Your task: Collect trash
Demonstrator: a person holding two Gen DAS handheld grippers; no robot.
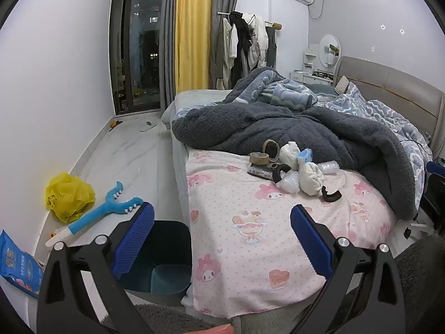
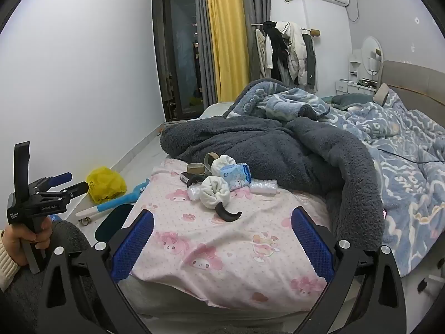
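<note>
Two grippers hang over the foot of a bed, both spread wide and holding nothing. At far left in the left wrist view, a blue snack packet [image 1: 17, 264] lies on the floor with yellow characters too blurred to read. Next comes a crumpled yellow plastic bag [image 1: 69, 196] with dark print that cannot be made out, then a blue plush stick toy [image 1: 104, 211] with white teeth. Just beside the bed stands a dark teal trash bin [image 1: 167, 253], partly behind the left gripper [image 1: 222, 239]. In the right wrist view the left gripper shows from the side in the person's left hand [image 2: 26, 235], its body marked "GenRobot.AI".

The trash sits on the pink cartoon-print sheet [image 1: 236, 222], near the edge of the grey fleece blanket [image 1: 278, 128]: two cardboard tape cores [image 1: 261, 158], a dark flat packet [image 1: 261, 171] under them, white crumpled tissues [image 1: 311, 178], a blue tissue pack [image 2: 236, 176] with a cartoon figure, clear plastic wrap [image 2: 264, 186], and a curved black piece [image 2: 226, 213] lying closest to the right gripper [image 2: 222, 239]. Nothing in the pile touches either tool.

At far right, a blue wave-patterned quilt [image 2: 411, 161] covers the bed.
</note>
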